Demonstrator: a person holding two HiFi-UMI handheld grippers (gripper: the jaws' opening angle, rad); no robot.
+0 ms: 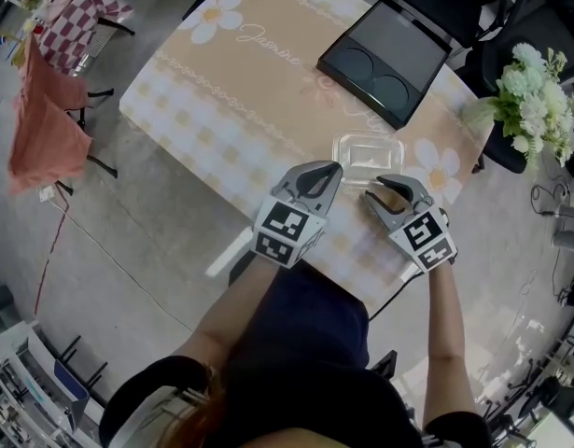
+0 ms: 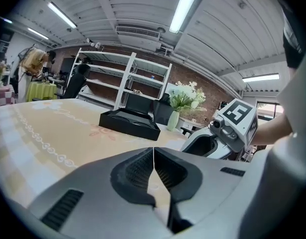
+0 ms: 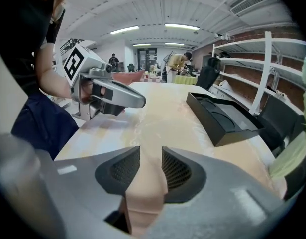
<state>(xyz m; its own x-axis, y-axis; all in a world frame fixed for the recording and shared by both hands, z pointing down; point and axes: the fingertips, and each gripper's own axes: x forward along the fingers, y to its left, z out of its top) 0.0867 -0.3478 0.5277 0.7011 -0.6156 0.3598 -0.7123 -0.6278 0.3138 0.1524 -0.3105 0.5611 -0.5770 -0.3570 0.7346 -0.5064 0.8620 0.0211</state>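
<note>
While both hold nothing by one clear container (image 1: 368, 152), left gripper (image 1: 333, 169) is closed, right gripper (image 1: 376, 190) slightly parted.

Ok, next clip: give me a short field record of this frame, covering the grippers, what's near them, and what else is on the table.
Left gripper: jaws shut, nothing between them
Right gripper: jaws apart, nothing between them
Nearest thing: clear plastic container, just ahead of both grippers; contact not clear
Surface: table, covered in a peach daisy print
Also on it: black tray with two round recesses, beyond the container
At its right edge: white flowers
</note>
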